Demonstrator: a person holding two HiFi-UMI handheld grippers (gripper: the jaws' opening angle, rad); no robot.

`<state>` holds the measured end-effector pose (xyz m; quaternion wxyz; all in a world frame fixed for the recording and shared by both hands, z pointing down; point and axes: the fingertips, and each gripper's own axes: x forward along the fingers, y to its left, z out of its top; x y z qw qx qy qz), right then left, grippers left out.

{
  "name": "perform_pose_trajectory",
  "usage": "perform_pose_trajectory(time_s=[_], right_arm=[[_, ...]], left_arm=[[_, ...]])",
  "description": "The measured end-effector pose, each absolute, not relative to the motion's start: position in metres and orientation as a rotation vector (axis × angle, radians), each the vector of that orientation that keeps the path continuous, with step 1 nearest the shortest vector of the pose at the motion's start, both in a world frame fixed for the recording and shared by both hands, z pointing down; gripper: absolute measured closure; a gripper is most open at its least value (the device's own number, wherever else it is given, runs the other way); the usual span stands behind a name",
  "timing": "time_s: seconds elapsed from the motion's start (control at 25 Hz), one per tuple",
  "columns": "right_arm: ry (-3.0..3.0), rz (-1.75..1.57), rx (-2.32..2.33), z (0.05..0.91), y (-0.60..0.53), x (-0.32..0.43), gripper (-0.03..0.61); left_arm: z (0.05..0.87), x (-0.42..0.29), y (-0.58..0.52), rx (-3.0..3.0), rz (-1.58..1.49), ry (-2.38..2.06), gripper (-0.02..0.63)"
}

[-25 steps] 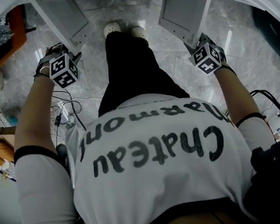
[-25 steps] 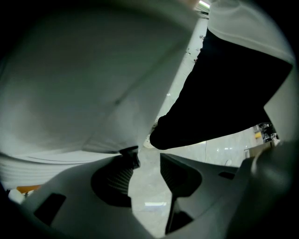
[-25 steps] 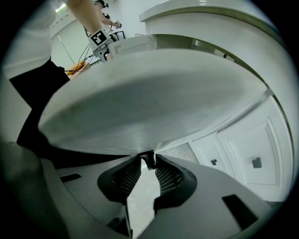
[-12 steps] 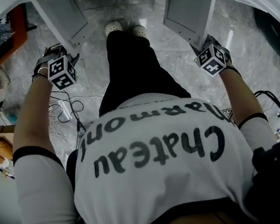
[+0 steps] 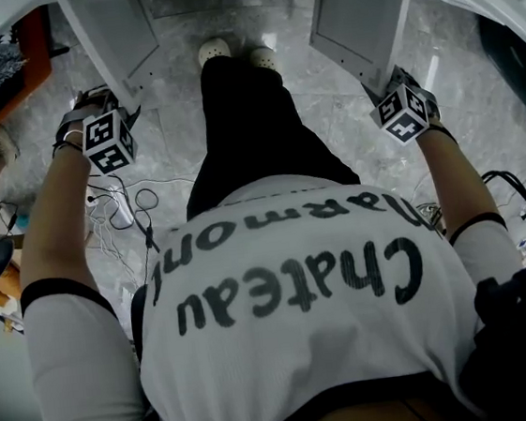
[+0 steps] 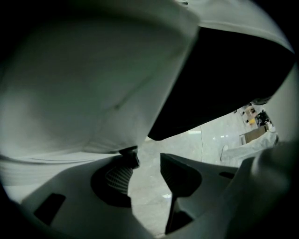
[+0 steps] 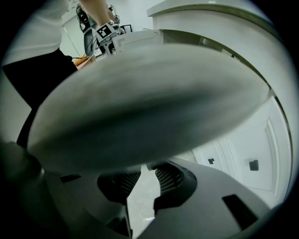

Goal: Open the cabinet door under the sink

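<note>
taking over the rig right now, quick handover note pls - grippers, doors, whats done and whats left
Left gripper: jaws apart, floor shows between them. The left cabinet door meets the tip of one jaw and is not clamped.
Right gripper: jaws apart by a narrow gap. The right cabinet door lies across the tips, with no clear clamp.
Doors: both are swung out, one on each side of the person's legs.
Done: the cabinet is open.
Left: probably only drawing both grippers clear of the doors.
</note>
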<state>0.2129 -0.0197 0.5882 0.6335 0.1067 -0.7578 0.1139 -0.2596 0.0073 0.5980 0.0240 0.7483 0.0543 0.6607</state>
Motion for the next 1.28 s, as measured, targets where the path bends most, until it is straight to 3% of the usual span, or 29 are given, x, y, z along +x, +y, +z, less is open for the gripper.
perform_pose_trajectory(time_s=[1.28], right_arm=[[-1.725,0.153,0.101,0.589,-0.018,0.238,0.491]], left_arm=[[0.593,-0.33,0.018,2.314,2.172,0.562,0.405]])
